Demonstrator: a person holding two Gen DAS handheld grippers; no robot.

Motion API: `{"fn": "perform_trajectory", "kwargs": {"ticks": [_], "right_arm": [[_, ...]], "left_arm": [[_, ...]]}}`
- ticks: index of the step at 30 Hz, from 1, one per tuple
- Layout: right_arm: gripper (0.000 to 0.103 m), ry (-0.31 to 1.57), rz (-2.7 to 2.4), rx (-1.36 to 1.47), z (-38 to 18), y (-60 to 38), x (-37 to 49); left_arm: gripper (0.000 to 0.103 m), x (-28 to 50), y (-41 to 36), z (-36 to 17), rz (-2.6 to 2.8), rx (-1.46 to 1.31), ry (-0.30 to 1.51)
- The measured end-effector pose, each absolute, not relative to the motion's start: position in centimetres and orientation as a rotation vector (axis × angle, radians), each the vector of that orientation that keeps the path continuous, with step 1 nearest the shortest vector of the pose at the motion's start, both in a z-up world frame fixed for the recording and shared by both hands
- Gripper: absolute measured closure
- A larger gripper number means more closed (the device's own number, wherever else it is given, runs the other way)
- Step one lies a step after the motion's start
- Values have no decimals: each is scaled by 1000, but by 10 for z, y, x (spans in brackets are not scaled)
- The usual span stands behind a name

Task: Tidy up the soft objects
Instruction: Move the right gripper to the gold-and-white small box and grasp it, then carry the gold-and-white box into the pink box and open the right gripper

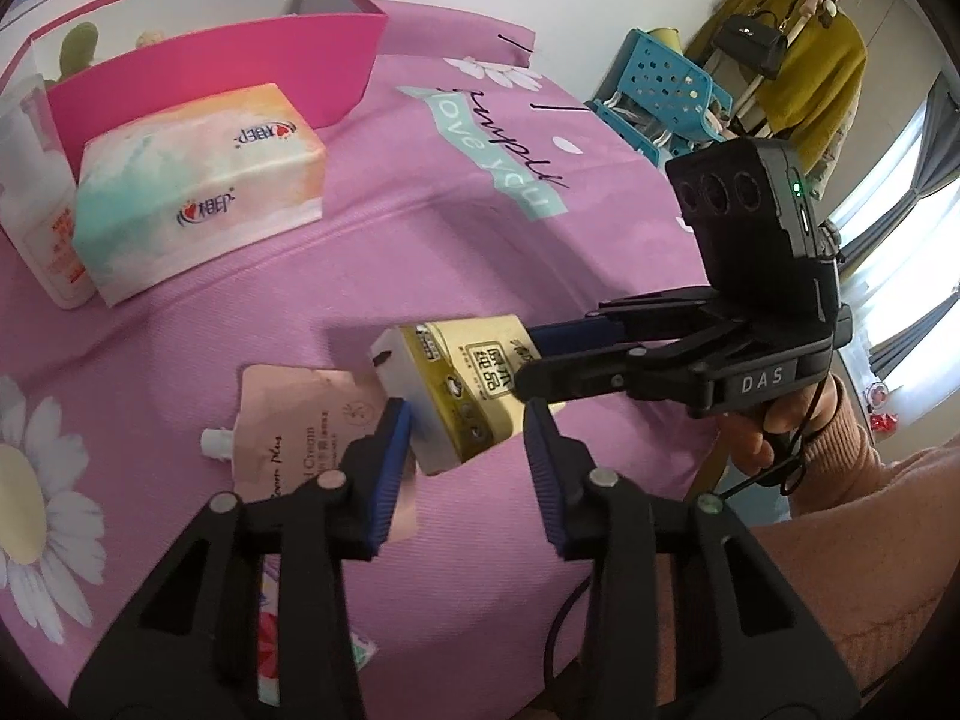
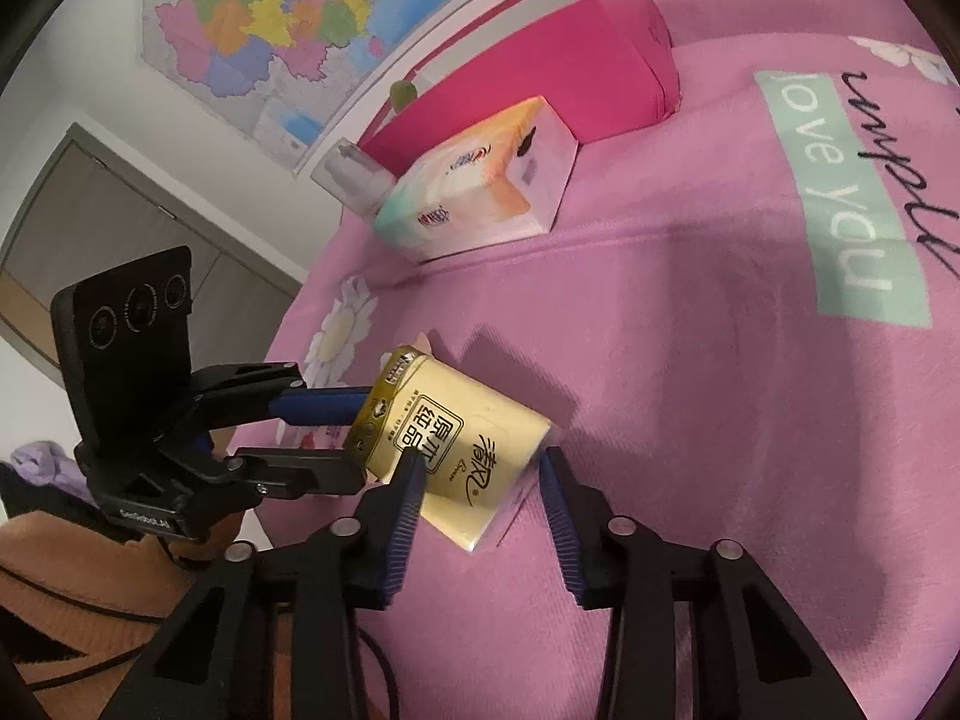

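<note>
A gold tissue pack (image 1: 462,396) (image 2: 468,450) is tilted just above the pink bedspread (image 1: 456,228), held at both ends. In the left wrist view my left gripper (image 1: 465,420) has its blue pads against the pack's two sides. In that view my right gripper (image 1: 528,357) comes in from the right and clamps the pack's far end. In the right wrist view my right gripper (image 2: 480,462) pinches the near end, while my left gripper (image 2: 360,441) grips the far end from the left. A pastel tissue pack (image 1: 198,192) (image 2: 480,198) lies further back.
A pink open box (image 1: 240,72) (image 2: 570,72) stands behind the pastel pack, with soft toys inside. A pink cream pouch (image 1: 288,420) lies under my left fingers. A white bottle (image 1: 36,210) stands at far left. A blue basket (image 1: 666,90) is beyond the bed.
</note>
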State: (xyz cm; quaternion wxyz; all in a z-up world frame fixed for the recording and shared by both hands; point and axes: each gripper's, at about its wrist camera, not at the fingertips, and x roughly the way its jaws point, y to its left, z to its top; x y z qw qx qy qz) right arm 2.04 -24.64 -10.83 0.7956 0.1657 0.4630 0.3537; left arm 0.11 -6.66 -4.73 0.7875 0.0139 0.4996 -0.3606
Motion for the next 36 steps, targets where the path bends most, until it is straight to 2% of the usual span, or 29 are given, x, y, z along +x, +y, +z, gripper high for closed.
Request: {"fn": "perform_trajectory", "kwargs": {"ticks": [5, 24, 36], "right_arm": [[68, 974, 736, 388, -109, -252, 19], [68, 819, 705, 307, -55, -245, 41], [68, 708, 720, 267, -10, -240, 77]], "left_arm": [[62, 3, -66, -49, -779, -6, 1085], [62, 35, -55, -9, -693, -55, 975], [62, 81, -54, 27, -628, -66, 904]]}}
